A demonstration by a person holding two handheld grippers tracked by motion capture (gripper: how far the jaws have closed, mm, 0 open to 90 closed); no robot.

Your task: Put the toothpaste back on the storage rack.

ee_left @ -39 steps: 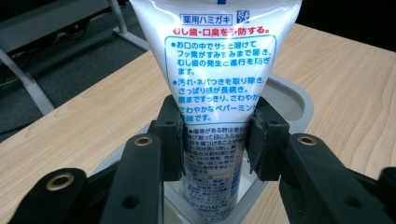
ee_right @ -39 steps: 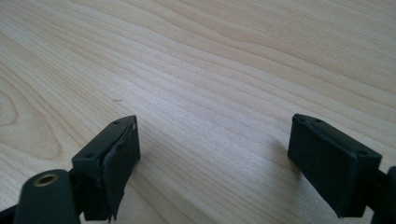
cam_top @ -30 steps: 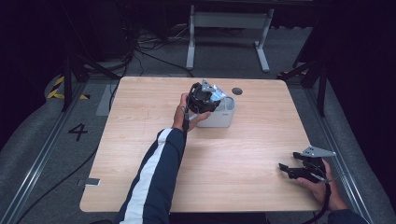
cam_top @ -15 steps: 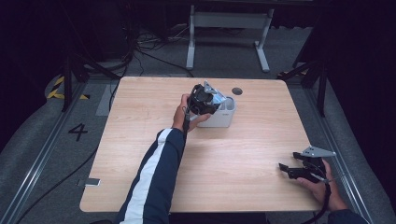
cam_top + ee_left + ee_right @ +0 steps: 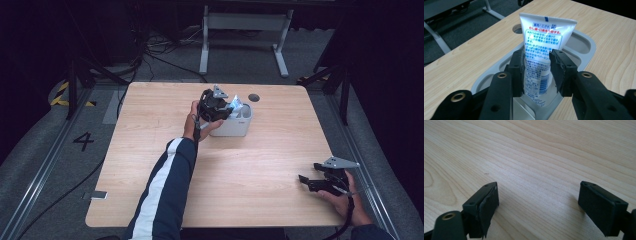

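Note:
A white toothpaste tube (image 5: 544, 37) with blue and red print stands upright in a pale grey compartment holder (image 5: 584, 42). My left gripper (image 5: 536, 62) is shut on the tube's lower half, its pads pressing both sides; the jaws have just closed a little further on it. In the high view the left gripper (image 5: 216, 106) sits over the holder (image 5: 237, 125) at the table's far middle, with the tube (image 5: 236, 105) poking out beside it. My right gripper (image 5: 306, 181) rests open near the table's front right corner. In its own view the right gripper (image 5: 539, 202) holds nothing, only bare wood between the jaws.
The wooden table (image 5: 250, 165) has a round cable hole (image 5: 254, 97) just behind the holder. A metal stand (image 5: 240, 30) and cables lie on the dark floor beyond the far edge. A floor rail runs along each side.

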